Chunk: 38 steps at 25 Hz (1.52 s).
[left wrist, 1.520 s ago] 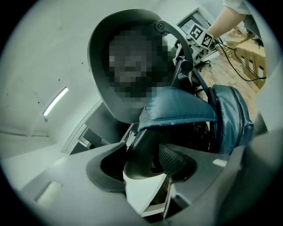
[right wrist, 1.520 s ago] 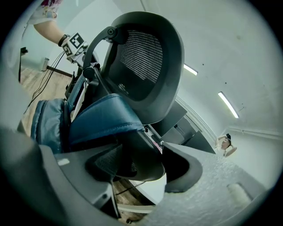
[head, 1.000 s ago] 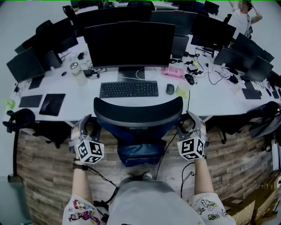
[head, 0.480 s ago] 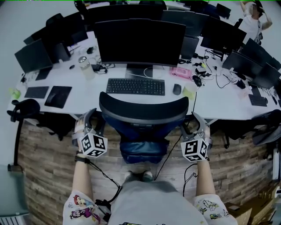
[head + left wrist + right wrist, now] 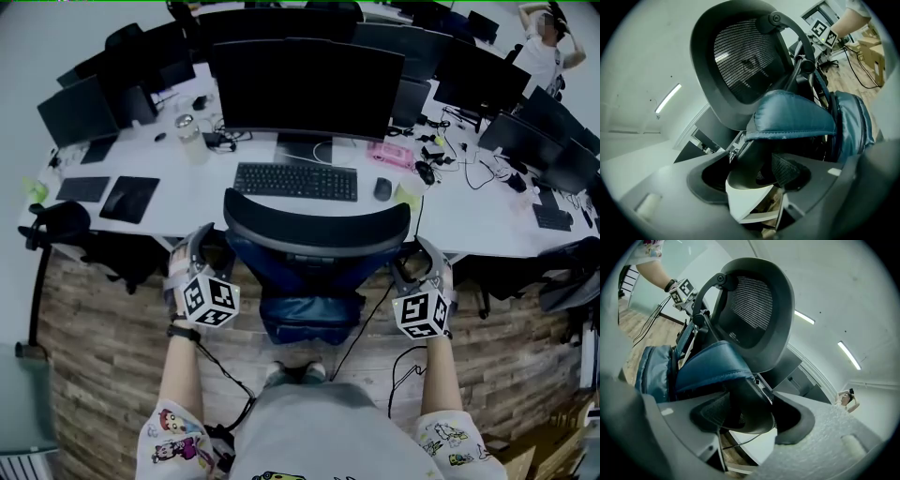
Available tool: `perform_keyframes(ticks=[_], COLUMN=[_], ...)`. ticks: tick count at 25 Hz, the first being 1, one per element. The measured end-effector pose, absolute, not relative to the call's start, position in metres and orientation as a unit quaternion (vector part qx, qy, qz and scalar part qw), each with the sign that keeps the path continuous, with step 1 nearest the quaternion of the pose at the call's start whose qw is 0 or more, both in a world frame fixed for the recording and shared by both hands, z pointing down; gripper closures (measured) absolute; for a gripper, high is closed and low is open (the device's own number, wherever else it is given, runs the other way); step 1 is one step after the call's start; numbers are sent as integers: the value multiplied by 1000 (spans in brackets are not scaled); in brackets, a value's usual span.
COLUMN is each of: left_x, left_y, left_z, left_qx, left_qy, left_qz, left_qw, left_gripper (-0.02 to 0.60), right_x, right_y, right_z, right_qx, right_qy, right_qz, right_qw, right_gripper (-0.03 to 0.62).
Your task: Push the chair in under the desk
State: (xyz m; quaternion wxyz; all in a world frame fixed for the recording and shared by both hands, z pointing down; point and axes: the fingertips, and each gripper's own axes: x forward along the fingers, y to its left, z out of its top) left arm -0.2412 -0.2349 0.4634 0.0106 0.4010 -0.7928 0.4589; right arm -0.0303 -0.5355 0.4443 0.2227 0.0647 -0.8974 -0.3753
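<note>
Forearms (image 5: 183,375) out straight and parallel, flanking office chair (image 5: 317,225). Left gripper (image 5: 204,248) straddling left armrest (image 5: 753,161), with jaws just opened wider, loose round it. Right gripper (image 5: 414,255) likewise slack about right armrest (image 5: 746,401) (pads wide, no squeeze seen). Chair tucked close against desk (image 5: 187,208) edge, facing keyboard (image 5: 295,181).

We are looking down on a wood-plank floor (image 5: 94,347) spreading in front of the big central monitor (image 5: 307,86). Behind that monitor, rows of dark screens (image 5: 481,80) are crowding the room, and high above it long ceiling light strips (image 5: 848,355) are glowing.
</note>
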Motion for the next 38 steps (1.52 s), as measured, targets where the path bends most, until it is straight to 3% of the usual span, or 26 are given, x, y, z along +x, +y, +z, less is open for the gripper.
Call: perform_keyframes(ticks=[7,23,38], left_x=[-234,-174,-67], left_y=[-229,-200,-239], left_z=[465,452,454], left_qx=[397,388,461], left_qy=[-787,-831,-846], left_qz=[472,398,260], left_qw=[14,29,62], left_gripper=[268,264,337], right_x=[-23,21,57], right_y=[-531,-482,-428], right_z=[443,442,438], right_qx=[53,23,-27], right_qy=[-893,-931,-982], right_qz=[-391,-313,-138], right_qw=[218,186,126], right_gripper=[309,287,418])
